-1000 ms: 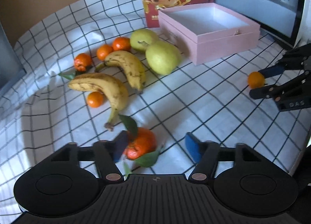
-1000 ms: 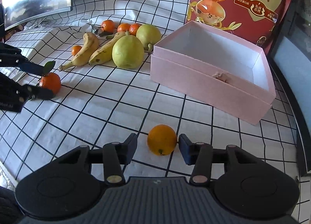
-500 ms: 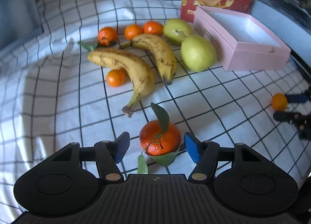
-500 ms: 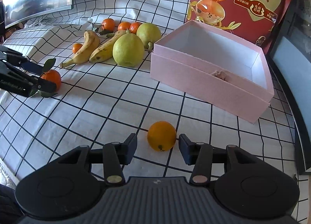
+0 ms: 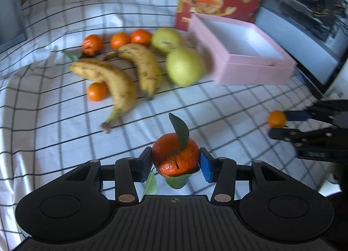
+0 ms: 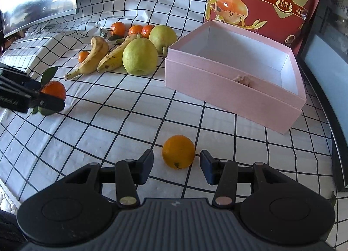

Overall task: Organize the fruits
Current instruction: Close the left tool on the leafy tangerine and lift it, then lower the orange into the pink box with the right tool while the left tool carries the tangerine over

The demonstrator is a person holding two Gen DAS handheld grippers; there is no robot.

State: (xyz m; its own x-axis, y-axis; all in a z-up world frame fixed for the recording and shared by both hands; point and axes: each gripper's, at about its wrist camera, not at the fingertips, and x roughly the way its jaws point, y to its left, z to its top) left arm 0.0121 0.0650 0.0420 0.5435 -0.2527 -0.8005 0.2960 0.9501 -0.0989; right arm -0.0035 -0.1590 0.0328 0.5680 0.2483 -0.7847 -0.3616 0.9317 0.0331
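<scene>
Setting is looking like a home desk or table made over for a fruit session. A white black-grid cloth [image 6: 130, 120] is covering the surface, rumpled and draping at the back. Monitor screens are standing at the edges [image 6: 37, 0] [image 5: 304, 22]. A red snack bag printed with egg pictures [image 6: 271, 0] is leaning behind an open pink gift box [image 6: 228, 94].

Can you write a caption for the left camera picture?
Left tongs pinch a leafy tangerine on the checked cloth.

Orange tangerine [image 5: 175, 157], yellow bananas [image 5: 121, 81], pink box [image 6: 235, 76], black-checked white cloth [image 6: 108, 133]
</scene>
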